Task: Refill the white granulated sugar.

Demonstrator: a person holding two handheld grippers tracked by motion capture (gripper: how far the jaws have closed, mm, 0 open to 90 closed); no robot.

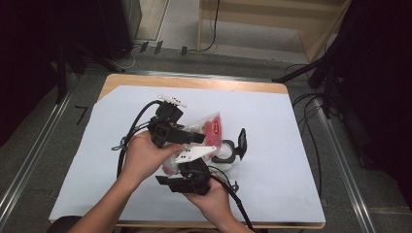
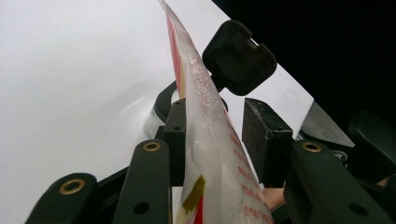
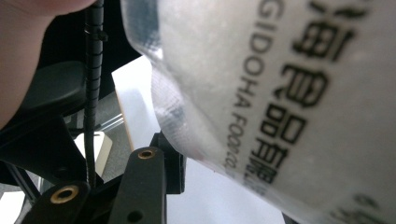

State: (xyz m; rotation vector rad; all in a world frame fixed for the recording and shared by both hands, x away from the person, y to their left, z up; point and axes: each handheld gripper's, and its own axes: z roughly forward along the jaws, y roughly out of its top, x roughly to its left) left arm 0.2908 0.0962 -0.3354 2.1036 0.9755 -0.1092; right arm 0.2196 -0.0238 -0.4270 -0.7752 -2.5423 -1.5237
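We're holding the bag [image 1: 210,127] above the white surface [image 1: 272,184], mid-scene, over the open-lidded jar [image 1: 227,156]. Left gripper [image 2: 219,135] fingers are sitting half-open around the bag's edge, one pad touching, the other apart. Right gripper [image 1: 192,165]: bag lying against its fingers, grip unclear. We're keeping the tilt slow, spout over the jar mouth. Plenty of open room rightward.
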